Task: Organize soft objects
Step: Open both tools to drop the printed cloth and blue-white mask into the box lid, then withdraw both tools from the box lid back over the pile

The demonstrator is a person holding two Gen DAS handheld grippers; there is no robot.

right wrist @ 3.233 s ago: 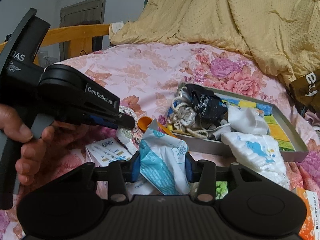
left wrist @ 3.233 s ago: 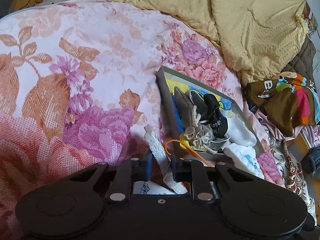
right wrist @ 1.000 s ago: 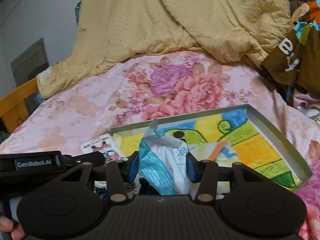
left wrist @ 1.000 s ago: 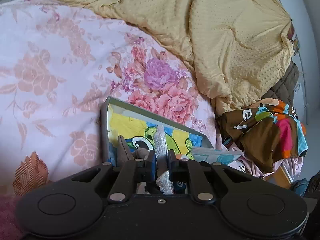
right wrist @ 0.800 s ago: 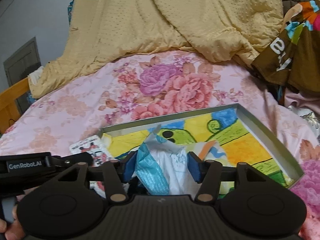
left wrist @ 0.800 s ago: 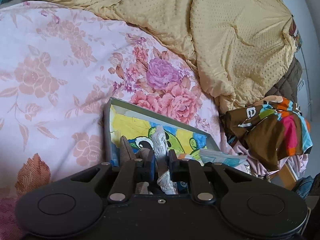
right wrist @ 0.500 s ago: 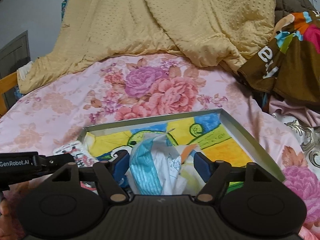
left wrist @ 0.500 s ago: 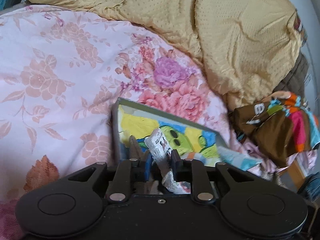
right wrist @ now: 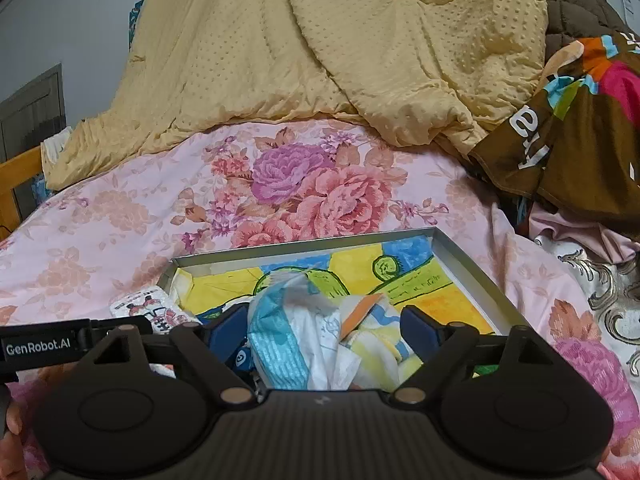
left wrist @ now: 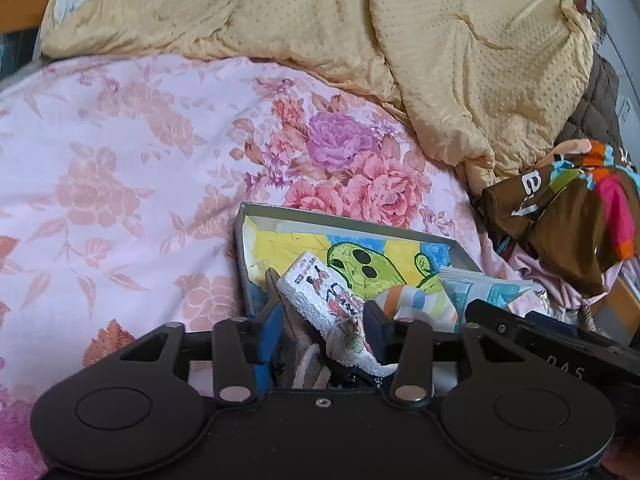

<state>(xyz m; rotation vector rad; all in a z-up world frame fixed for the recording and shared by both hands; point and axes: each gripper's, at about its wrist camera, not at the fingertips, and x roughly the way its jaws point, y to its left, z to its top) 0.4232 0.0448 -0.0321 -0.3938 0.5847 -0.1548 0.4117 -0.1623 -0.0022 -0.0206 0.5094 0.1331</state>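
Tray [right wrist: 472,268] with a cartoon-printed floor rests on the floral bedspread [left wrist: 120,168]. Left tongs [left wrist: 322,330] are spread, the white printed cloth pack [left wrist: 320,292] lying loose between the fingers over the tray's near corner. Right tongs [right wrist: 324,330] are spread around the blue-and-white packet [right wrist: 288,336], above the tray.

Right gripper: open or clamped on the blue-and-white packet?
Open. Right gripper jaws stand wide apart, with gaps beside the blue-and-white packet over the tray.

One tray [right wrist: 466,259]; one yellow quilt [right wrist: 360,40]; one white printed cloth [left wrist: 324,292]; one blue-white packet [right wrist: 288,336]; two claws.
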